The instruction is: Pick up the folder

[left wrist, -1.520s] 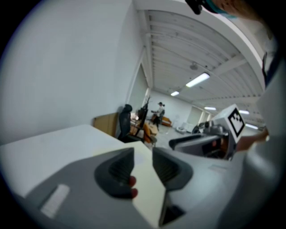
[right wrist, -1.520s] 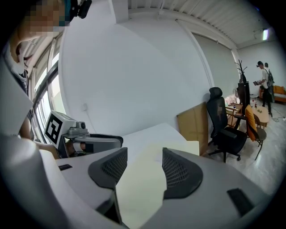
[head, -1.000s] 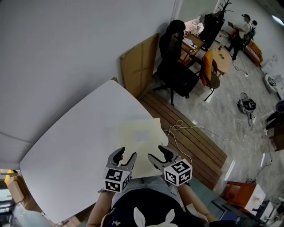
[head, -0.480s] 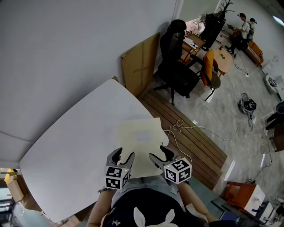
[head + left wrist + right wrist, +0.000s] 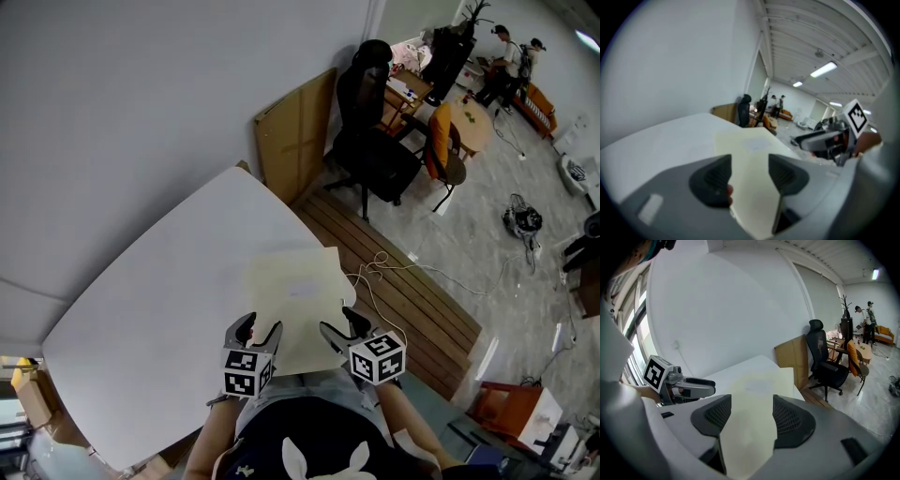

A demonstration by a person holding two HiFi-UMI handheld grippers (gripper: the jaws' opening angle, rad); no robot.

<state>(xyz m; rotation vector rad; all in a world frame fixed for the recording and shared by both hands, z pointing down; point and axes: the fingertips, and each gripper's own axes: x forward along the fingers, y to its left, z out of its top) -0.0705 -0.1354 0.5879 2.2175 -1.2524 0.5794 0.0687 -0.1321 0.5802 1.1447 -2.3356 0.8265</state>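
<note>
Both grippers have been brought slightly forward over the last second, and the left one has been narrowed a little. The left gripper (image 5: 260,328) is now held over the near left part of the pale yellow flat rectangular folder (image 5: 294,302), and the right gripper (image 5: 339,325) over its near right part.

The folder is laid flat on the white tabletop (image 5: 159,291), with its right edge close to the tabletop's edge and its near edge towards the person.

In the left gripper view, the left gripper (image 5: 750,174) is seen with its jaws spread a moderate way apart. The folder (image 5: 749,157) is seen in the gap between them, running away from the camera. Nothing is pinched, and contact with the folder cannot be made out. The right gripper (image 5: 824,140) is seen at the folder's right side, just beside its edge.

In the right gripper view, the right gripper (image 5: 751,417) is likewise seen with its jaws parted, and the folder (image 5: 754,390) fills the gap between them without being clamped. The left gripper (image 5: 696,383) is seen at the folder's left side.

Beyond the folder's far right corner, a brown cardboard sheet (image 5: 295,141) is leaned against the wall, and a black office chair (image 5: 370,141) is stood further right of it.
</note>
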